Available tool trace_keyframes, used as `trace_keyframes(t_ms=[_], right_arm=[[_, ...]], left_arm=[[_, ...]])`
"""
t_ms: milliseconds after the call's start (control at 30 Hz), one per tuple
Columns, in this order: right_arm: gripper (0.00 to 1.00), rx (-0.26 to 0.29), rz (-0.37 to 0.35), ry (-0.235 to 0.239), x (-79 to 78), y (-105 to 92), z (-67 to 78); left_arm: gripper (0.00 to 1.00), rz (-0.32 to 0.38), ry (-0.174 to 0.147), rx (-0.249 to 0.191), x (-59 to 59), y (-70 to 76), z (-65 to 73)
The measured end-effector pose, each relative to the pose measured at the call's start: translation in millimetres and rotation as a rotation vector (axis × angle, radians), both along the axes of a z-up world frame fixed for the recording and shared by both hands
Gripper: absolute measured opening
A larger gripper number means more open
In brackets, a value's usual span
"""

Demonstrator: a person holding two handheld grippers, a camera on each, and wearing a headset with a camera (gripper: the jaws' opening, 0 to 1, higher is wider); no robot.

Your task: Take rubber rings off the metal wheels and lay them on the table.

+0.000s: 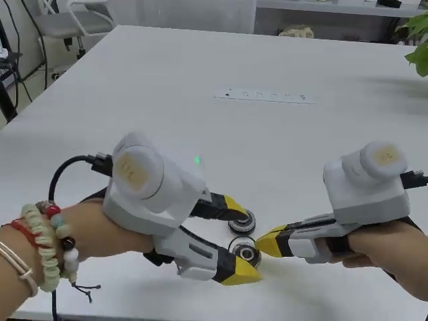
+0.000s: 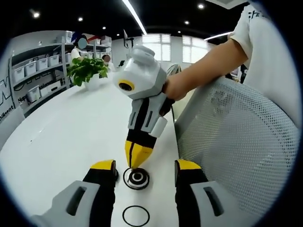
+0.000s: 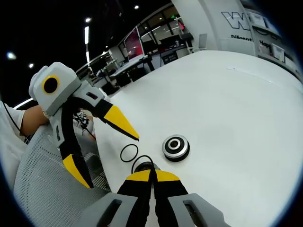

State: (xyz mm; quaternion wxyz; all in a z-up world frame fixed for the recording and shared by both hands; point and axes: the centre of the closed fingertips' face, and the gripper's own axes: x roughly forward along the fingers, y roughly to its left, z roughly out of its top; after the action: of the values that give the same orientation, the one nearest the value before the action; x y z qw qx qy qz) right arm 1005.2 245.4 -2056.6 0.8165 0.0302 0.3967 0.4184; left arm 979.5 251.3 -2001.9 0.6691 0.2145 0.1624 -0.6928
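Two metal wheels lie near the table's front edge. The nearer wheel [image 1: 246,253] [image 2: 136,178] [image 3: 143,166] carries a black rubber ring. The farther wheel [image 1: 242,222] [image 3: 175,147] lies just behind it. A loose rubber ring [image 2: 136,215] [image 3: 129,152] lies flat on the table. My left gripper [image 1: 237,237] [image 2: 145,166] [image 3: 102,150] is open, one jaw on each side of the wheels. My right gripper [image 1: 263,243] [image 2: 137,161] [image 3: 152,176] is shut, its tip pinching the ring at the nearer wheel's rim, where a thin black arc stands up.
A white power strip [image 1: 264,95] lies mid-table. A green plant [image 1: 418,47] [image 2: 85,68] stands at the far right corner. An office chair [image 1: 67,23] stands beyond the far left edge, and a mesh chair back [image 2: 227,127] is close behind the grippers.
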Motion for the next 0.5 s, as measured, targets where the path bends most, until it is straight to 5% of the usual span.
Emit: trace_keyframes(t_ms=[200,500], right_arm=[[0.0,0.015,-0.008,-0.009,2.2,0.3,4.6],[0.0,0.037,-0.019,-0.021,5.3,1.1,10.7]], left_arm=[[0.53,0.015,-0.031,-0.04,3.7,7.4,27.6],[0.62,0.086,-0.06,-0.06,5.7,42.2,50.9]])
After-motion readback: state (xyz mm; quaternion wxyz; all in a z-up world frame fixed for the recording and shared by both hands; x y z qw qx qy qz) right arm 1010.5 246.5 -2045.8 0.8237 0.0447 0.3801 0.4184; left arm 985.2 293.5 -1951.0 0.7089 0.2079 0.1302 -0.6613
